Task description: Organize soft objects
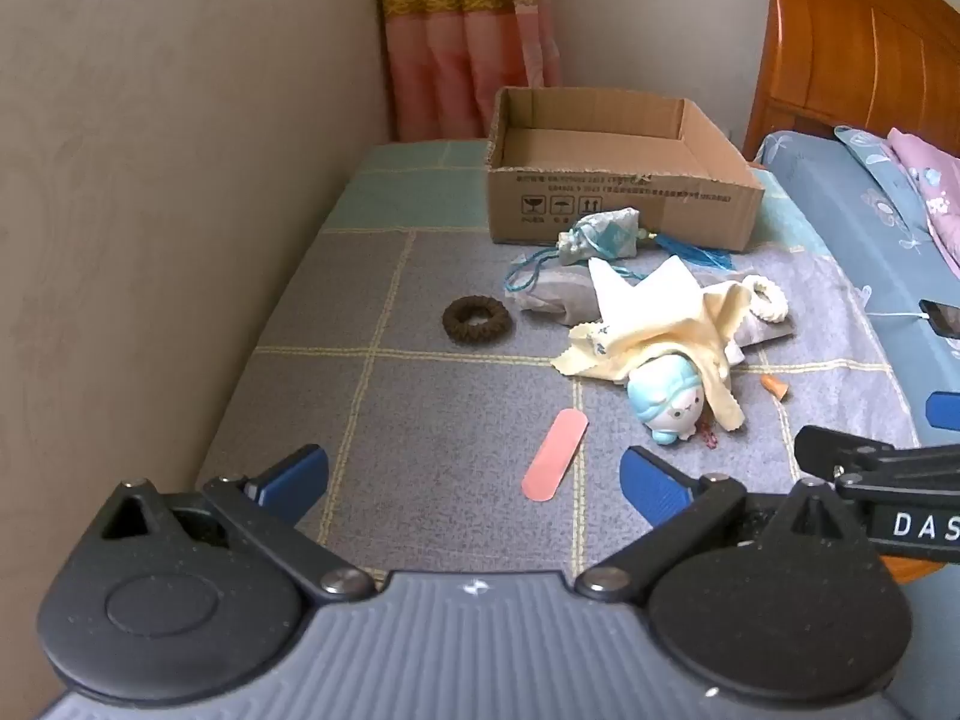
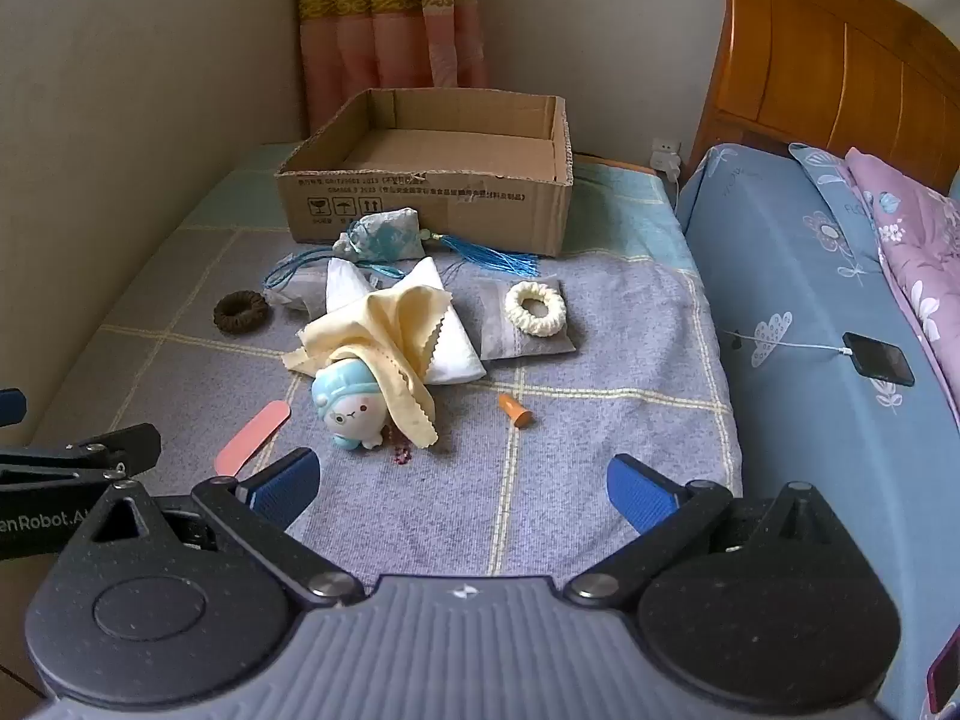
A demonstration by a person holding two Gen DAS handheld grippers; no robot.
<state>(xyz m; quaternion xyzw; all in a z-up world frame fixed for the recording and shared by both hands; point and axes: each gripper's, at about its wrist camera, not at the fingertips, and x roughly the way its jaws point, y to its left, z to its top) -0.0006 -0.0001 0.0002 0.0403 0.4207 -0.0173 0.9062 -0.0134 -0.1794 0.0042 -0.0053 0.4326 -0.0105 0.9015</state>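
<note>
An open cardboard box [image 1: 624,204] [image 2: 432,204] stands at the far end of a checked mat. In front of it lie a blue-white sachet with a tassel [image 1: 600,237] [image 2: 384,240], a brown scrunchie [image 1: 477,324] [image 2: 241,312], a cream scrunchie [image 2: 535,308] [image 1: 771,300] on a grey pouch [image 2: 528,348], a yellow cloth [image 1: 660,330] [image 2: 384,336] draped over a blue-capped squishy toy [image 1: 666,411] [image 2: 351,414], a pink strip [image 1: 555,463] [image 2: 255,438] and an orange earplug [image 2: 516,409] [image 1: 774,387]. My left gripper [image 1: 474,483] and right gripper [image 2: 465,486] hover open and empty above the mat's near part.
A wall runs along the left. A bed with a blue floral sheet [image 2: 828,312] borders the mat on the right, with a phone on a cable [image 2: 879,358] lying on it. A wooden headboard [image 2: 840,72] and curtain [image 2: 390,12] stand behind.
</note>
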